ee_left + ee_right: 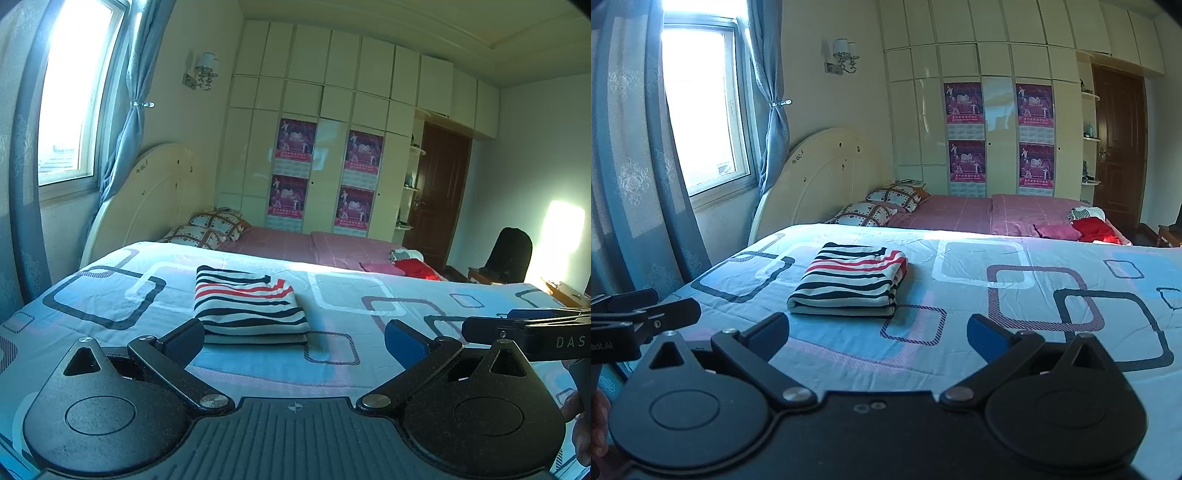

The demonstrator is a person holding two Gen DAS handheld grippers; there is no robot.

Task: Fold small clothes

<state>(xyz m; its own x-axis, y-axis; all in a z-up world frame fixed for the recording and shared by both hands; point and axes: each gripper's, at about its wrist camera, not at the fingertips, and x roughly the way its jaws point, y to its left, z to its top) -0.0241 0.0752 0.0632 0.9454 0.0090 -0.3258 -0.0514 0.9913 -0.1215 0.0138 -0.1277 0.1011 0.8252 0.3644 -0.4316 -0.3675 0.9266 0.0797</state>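
Observation:
A folded garment with black, white and red stripes (251,302) lies flat on the blue patterned sheet (110,295); the same striped garment (849,280) shows in the right wrist view. My left gripper (295,341) stands open just in front of it, nothing between its fingers. My right gripper (877,338) is also open and empty, a little short of the garment's near edge. The right gripper's body (524,332) juts in from the right of the left wrist view, and the left gripper's body (639,317) shows at the left of the right wrist view.
Further back on a pink sheet (960,212) lie a red garment (1097,230), a pink one (1058,232) and a striped one (1084,213). Two pillows (879,206) rest against a cream headboard (820,173). A window with blue curtains is on the left, wardrobes and a brown door behind.

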